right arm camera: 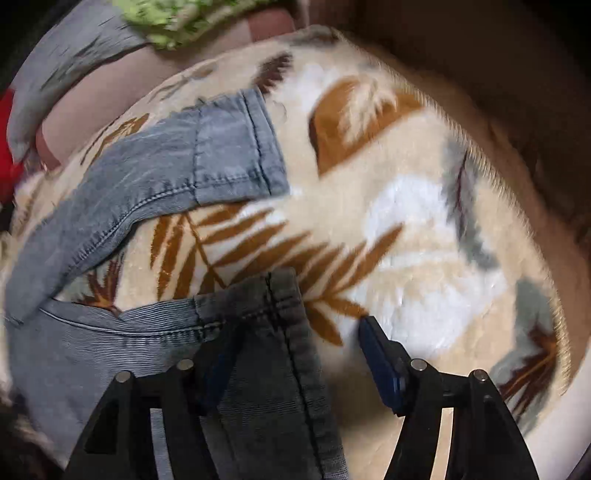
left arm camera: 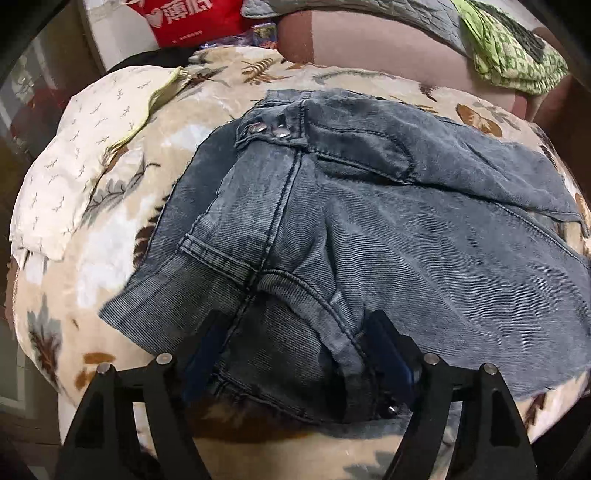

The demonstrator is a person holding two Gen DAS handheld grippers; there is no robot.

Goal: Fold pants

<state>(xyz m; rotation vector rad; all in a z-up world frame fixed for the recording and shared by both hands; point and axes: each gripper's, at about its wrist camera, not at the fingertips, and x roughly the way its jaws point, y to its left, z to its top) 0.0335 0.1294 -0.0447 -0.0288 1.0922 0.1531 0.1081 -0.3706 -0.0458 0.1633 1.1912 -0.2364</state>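
Two grippers, one in each of my remote hands, point steeply down at a bed covered by a cream blanket (left arm camera: 122, 229) printed with brown and grey leaves.

From the left wrist camera I see a pair of grey-blue jeans (left arm camera: 369, 229) lying crumpled across the blanket, filling the middle of the view. The waistband with two metal snap buttons (left arm camera: 267, 130) sits toward the far side, and a front pocket opening curves to the right of them. My left gripper (left arm camera: 295, 354) stands with its jaws spread wide. A fold of denim with a thick seam lies between the two dark blue pads (left arm camera: 389, 354), but the pads do not press on it; the grip is released. A white pillow (left arm camera: 74, 162) with a small sprig pattern rests on the blanket to the left of the jeans. Further back are a red bag (left arm camera: 195, 18) with white lettering and a green patterned cloth (left arm camera: 517, 55) on a pinkish sofa.

From the right wrist camera, which is blurred, I see two trouser legs (right arm camera: 155, 177). One hem lies well ahead on the blanket; the other, darker hem (right arm camera: 280, 332) reaches in between the jaws of my right gripper (right arm camera: 295, 354). Those jaws are also apart. The right pad (right arm camera: 380, 362) hangs clear over bare blanket, while the left pad is close against the denim, and I cannot tell whether it touches.
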